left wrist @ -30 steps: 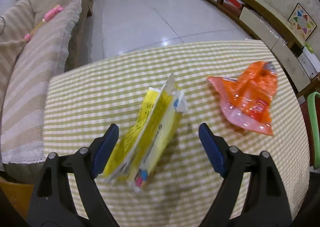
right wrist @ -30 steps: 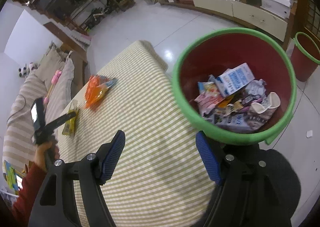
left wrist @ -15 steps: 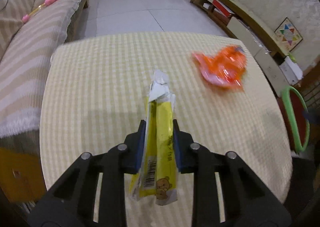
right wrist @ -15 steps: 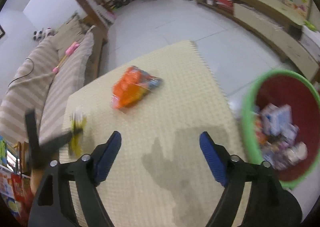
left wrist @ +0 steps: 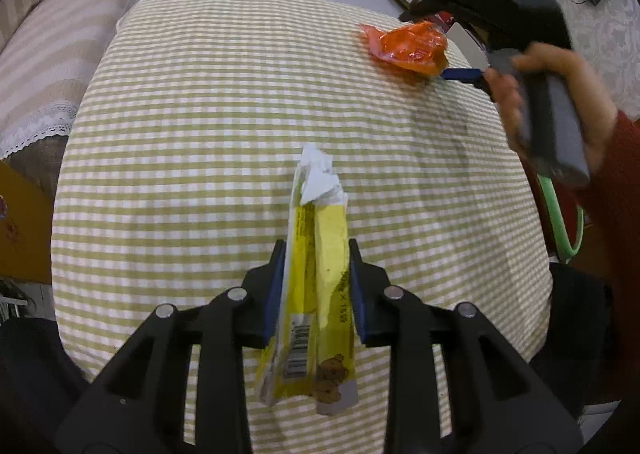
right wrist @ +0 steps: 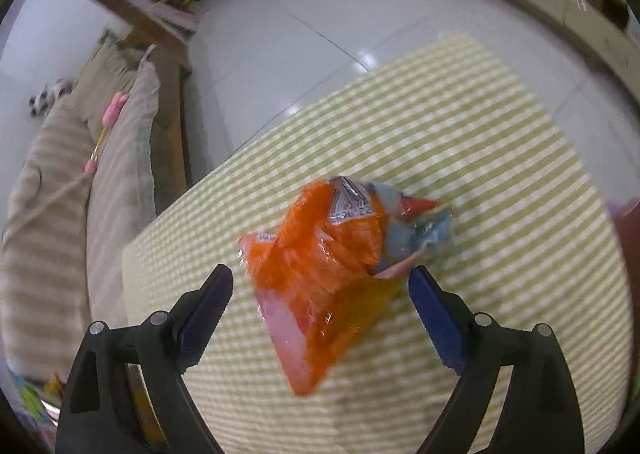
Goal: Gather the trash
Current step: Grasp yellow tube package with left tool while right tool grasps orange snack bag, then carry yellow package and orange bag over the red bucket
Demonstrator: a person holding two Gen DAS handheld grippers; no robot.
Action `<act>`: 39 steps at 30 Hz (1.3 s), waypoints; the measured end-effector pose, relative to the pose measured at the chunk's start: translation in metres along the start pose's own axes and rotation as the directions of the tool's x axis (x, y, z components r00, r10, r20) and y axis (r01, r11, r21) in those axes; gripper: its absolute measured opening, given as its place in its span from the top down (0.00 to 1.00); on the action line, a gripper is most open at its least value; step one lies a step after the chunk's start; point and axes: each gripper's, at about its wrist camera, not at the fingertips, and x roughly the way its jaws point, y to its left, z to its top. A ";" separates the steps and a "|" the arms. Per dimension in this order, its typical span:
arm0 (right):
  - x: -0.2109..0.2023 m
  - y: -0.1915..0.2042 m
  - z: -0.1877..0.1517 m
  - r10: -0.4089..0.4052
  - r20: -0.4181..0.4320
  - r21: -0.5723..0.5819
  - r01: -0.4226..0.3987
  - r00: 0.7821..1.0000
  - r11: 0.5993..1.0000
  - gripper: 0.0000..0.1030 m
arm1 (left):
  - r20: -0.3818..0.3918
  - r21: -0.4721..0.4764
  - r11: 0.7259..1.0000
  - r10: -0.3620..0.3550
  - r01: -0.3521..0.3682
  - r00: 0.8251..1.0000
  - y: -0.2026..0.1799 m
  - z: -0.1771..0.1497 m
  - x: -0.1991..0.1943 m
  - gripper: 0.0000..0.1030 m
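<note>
Looking through the left wrist view: left gripper (left wrist: 316, 254) clamped on the yellow wrapper (left wrist: 320, 238), pads pressed against both long sides, just closed onto it and eased a shade. Held above the checked surface (left wrist: 200, 133), torn white end pointing away. Far right, near the surface's edge, the orange bag (left wrist: 408, 47), with the person's right hand (left wrist: 556, 109) close by it. Beyond that edge, low down, a sliver of the green-rimmed bin (left wrist: 560, 221).

Possible trouble: thin, flattened film, likely to slide out of the pads on a quick swing toward the bin.

Turning to the right wrist view: right gripper (right wrist: 320, 274) spread wide, just been opening, straddling the orange bag (right wrist: 320, 238), which lies between the fingers but unpressed. Puffy, crinkled, slick film; probably apt to squirt sideways or skid off the nearby edge under an off-centre squeeze.

Green-and-white cloth, bare apart from the two pieces of trash. Striped sofa (right wrist: 60, 213) to the left, pale tiled floor (right wrist: 320, 13) beyond, low shelving along the far wall.
</note>
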 end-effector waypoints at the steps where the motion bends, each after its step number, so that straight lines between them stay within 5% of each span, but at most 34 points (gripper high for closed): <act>1: 0.006 0.000 0.002 -0.015 -0.011 0.008 0.015 1.000 1.000 0.17 | 0.002 -0.005 1.000 -0.002 0.002 1.000 0.001 0.000 -0.001 0.70; 5: 0.003 0.002 0.006 -0.033 0.020 -0.017 0.033 0.999 0.999 0.36 | 0.017 -0.018 1.000 -0.011 0.012 1.000 0.006 0.000 -0.006 0.56; 7: 0.002 0.011 0.005 -0.035 0.026 -0.061 0.036 0.999 0.997 0.37 | 0.022 -0.024 1.000 -0.019 0.019 1.000 0.009 -0.002 -0.010 0.54; 20: -0.074 -0.013 -0.081 0.070 0.065 -0.239 -0.053 0.995 0.970 0.37 | -0.013 -0.036 0.999 0.007 -0.008 1.000 0.012 -0.019 0.004 0.45; 30: -0.122 -0.054 -0.144 0.062 0.107 -0.164 -0.044 0.992 0.985 0.36 | -0.024 -0.017 0.999 0.028 -0.029 0.999 0.002 -0.026 0.006 0.45; 39: -0.142 -0.075 -0.168 0.064 0.136 -0.102 -0.050 0.989 0.994 0.35 | -0.024 -0.024 0.999 0.039 -0.040 0.999 0.001 -0.031 0.003 0.45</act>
